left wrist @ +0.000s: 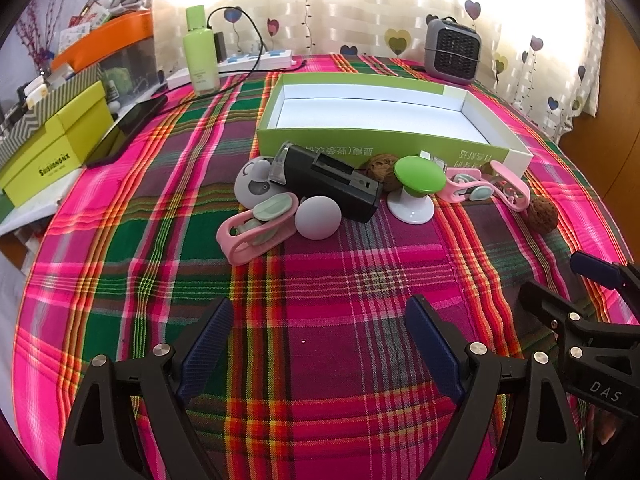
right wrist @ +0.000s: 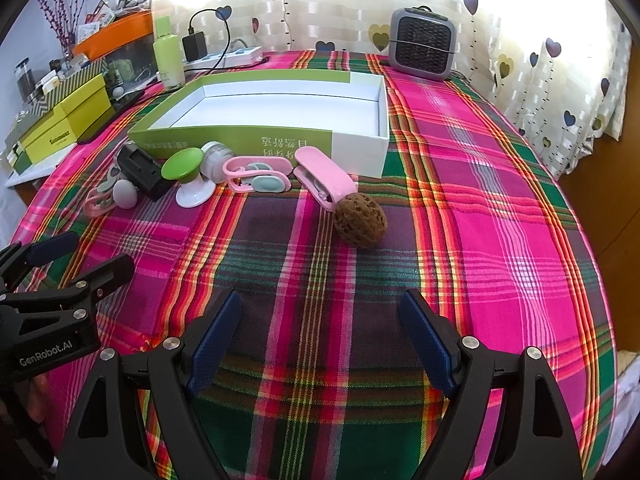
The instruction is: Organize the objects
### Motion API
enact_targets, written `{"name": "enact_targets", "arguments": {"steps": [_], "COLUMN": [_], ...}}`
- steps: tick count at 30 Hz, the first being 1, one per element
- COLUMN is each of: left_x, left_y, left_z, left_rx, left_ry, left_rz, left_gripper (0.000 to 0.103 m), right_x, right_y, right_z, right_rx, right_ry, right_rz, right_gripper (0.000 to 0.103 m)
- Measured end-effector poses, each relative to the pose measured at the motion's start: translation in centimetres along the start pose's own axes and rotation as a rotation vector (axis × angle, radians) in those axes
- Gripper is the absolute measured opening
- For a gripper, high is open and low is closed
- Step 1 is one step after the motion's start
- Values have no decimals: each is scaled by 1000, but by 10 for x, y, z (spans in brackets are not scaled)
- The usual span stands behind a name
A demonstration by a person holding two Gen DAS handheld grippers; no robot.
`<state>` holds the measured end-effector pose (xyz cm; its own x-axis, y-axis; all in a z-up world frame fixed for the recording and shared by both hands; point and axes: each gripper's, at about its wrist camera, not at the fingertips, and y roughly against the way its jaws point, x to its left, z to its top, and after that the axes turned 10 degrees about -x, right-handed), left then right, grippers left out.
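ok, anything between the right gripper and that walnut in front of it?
Nothing. In the right wrist view only bare plaid cloth lies between the open right gripper and the walnut. The pink clip sits behind it.

Yellow-green shoebox [left wrist: 52,148]: "SIUSHONGNX" in dark capitals on its long side, seen from the left wrist; the smaller line beneath it is too small to read.
Right tongs [left wrist: 592,292]: "DAS" in pale letters on the black body, at the right edge of the left wrist view.
Left tongs [right wrist: 84,254]: "GenRobot.AI" in pale letters on the black body, at the left edge of the right wrist view.
Green and white box [right wrist: 352,148]: large Chinese characters on its near wall, standing upside down; I cannot read them with confidence.
Green bottle [left wrist: 200,50]: small print on its front, too fine to read.
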<state>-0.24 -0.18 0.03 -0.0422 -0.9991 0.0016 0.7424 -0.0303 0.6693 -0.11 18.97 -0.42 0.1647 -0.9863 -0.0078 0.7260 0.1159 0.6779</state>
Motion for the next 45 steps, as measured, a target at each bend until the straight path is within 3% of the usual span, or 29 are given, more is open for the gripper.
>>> {"name": "enact_targets", "arguments": {"steps": [23,32,39,45], "left_x": [2,25,43,53], "left_y": [0,1,-2,-3], "left_z": [1,2,6,14], "left_rx": [1,-13,-16,-34], "left_ry": [-13,21,42,38], "left_rz": [-23,-64,-79,-87], "left_gripper": [87,87,87,87], "right_x": [0,-18,-37,-42], "right_y": [-1,1,1,-16], "right_z": [-1,1,10,17], "right_rx": [1,-12,-45,-17], "right_ry": [6,-31,-45,-40], "right_rz": [7,72,51,58], "right_gripper": [82,82,81,81]}}
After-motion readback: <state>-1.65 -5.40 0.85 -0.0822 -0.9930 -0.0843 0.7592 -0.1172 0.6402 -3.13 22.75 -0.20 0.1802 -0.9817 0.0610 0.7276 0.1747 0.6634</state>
